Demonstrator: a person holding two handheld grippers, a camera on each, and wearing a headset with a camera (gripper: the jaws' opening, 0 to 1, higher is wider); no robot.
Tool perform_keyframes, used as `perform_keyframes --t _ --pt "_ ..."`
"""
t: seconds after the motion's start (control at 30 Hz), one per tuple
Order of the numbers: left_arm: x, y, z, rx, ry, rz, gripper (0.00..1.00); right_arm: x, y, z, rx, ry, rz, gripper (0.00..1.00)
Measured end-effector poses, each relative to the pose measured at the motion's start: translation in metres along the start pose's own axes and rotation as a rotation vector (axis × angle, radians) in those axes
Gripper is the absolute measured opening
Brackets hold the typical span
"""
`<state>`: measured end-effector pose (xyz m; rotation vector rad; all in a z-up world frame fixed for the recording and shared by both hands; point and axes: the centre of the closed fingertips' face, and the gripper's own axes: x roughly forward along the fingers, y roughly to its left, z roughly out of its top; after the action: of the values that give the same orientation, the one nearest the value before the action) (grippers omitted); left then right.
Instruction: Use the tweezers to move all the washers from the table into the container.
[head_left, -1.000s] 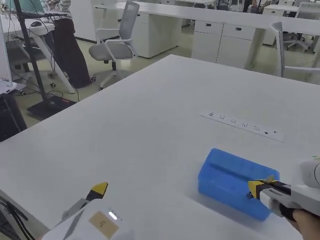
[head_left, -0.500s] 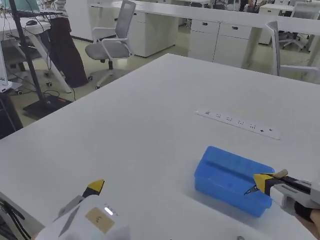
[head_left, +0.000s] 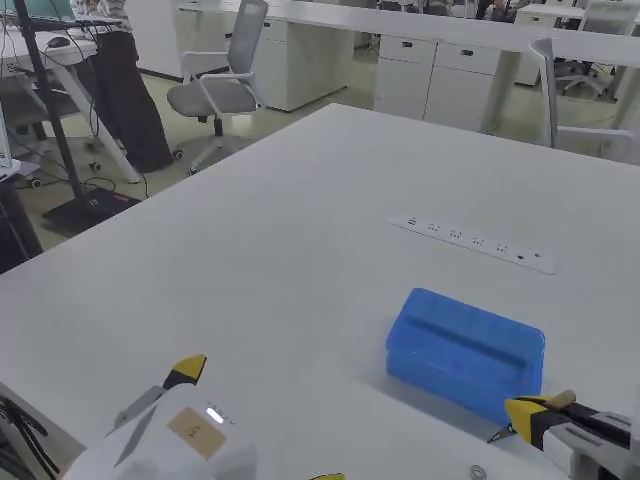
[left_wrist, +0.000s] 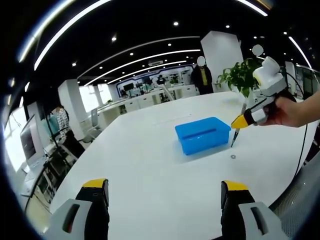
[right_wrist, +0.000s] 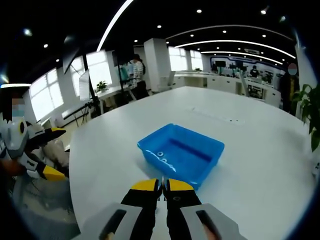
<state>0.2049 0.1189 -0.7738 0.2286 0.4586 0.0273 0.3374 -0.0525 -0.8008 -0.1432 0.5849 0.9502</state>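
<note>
A blue open container (head_left: 465, 350) (left_wrist: 202, 134) (right_wrist: 181, 152) stands on the white table, and a few small washers (right_wrist: 162, 154) lie inside it. One washer (head_left: 478, 471) (left_wrist: 233, 157) rests on the table just in front of the container. My right gripper (head_left: 530, 418) (right_wrist: 161, 186) is shut on thin tweezers (left_wrist: 234, 137) (head_left: 493, 436), whose tips point down close above that loose washer. My left gripper (head_left: 255, 425) (left_wrist: 165, 186) stands wide open and holds nothing, well to the left near the table's front edge.
A flush power strip (head_left: 470, 240) runs along the table (head_left: 300, 230) behind the container. Office chairs (head_left: 215, 90) and desks stand beyond the far edge. A person's hand (left_wrist: 292, 110) holds the right gripper. My left gripper (right_wrist: 35, 150) shows at the left of the right gripper view.
My right gripper has drawn back from above the container toward the near edge, so the tweezers now hang over the table in front of it. The left gripper has barely moved.
</note>
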Motion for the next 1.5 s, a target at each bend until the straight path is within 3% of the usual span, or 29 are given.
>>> perform_keyframes --t 0.27,0.73,0.9,1.0,1.37,1.5 --pt "0.000 0.000 0.000 0.002 0.001 0.001 0.95 0.005 0.007 -0.018 -0.009 0.044 0.008 0.03" --pt "0.000 0.000 0.000 0.001 0.001 0.003 0.95 0.008 0.015 -0.021 -0.074 0.068 0.008 0.03" --pt "0.000 0.000 0.000 0.003 0.001 0.002 0.95 0.010 0.020 -0.021 -0.149 0.080 0.010 0.02" --pt "0.000 0.000 0.000 0.001 0.001 0.004 0.95 0.010 0.023 -0.020 -0.259 0.108 0.003 0.02" --pt "0.000 0.000 0.000 0.002 -0.001 0.003 0.95 0.013 0.018 -0.020 -0.228 0.114 0.016 0.01" --pt "0.000 0.000 0.000 0.001 -0.002 0.003 0.95 0.009 0.020 -0.011 -0.229 0.103 0.017 0.01"
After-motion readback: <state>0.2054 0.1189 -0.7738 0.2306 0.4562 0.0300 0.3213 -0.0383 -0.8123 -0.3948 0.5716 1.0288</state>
